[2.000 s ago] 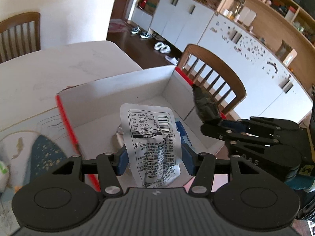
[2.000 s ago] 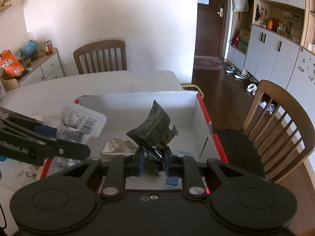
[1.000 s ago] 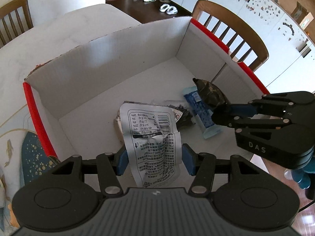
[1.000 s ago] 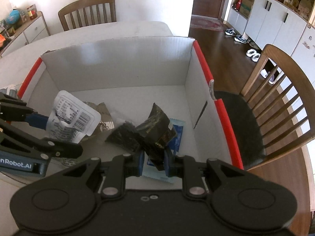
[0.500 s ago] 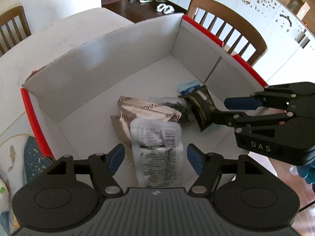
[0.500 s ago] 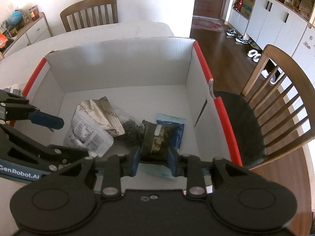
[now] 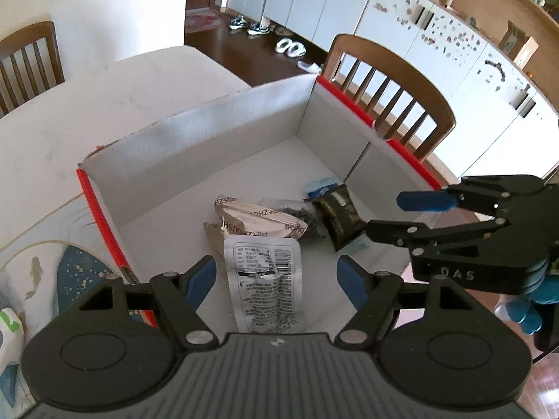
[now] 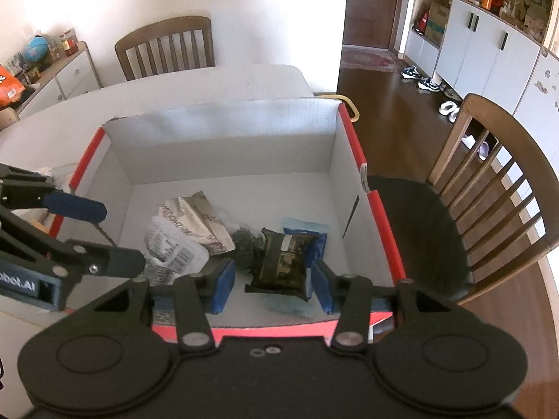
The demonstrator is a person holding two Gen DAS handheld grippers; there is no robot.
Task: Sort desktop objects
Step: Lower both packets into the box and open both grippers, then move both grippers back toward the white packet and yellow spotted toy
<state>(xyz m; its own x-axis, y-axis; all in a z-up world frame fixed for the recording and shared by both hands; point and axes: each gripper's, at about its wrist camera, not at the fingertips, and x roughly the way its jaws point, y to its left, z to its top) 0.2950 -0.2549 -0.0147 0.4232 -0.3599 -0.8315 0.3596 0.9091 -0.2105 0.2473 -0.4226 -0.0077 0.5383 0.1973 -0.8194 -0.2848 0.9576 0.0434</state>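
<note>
A big white tabletop [image 7: 115, 104] holds a white cardboard box [image 8: 223, 146] with red edges. Two wooden chairs stand by it, one at the far end [image 8: 166, 47] and one at the side [image 8: 496, 188].

The box is open on top, and all the snack packs lie on its floor. The left gripper [image 7: 276, 279] hangs over the near side of the box. Its blue fingers [image 7: 201, 281] are opening, spread wide, and they touch nothing. A white packet [image 7: 267, 289] with black print and a barcode lies flat on the box floor below the gap between them. Just behind it lies a crinkled silver and brown packet [image 7: 251, 223], with a small clear bag of dark bits [image 7: 302, 221] beside it.

The right gripper [image 8: 272, 284] hangs over the other near corner. Its fingers [image 8: 222, 288] are opening too, and they hold nothing. A dark packet [image 8: 284, 263] lies on the floor of the box (right below the gap), not touched by the fingers. It rests partly on a blue packet [image 8: 314, 241], close to the side wall of the box.
</note>
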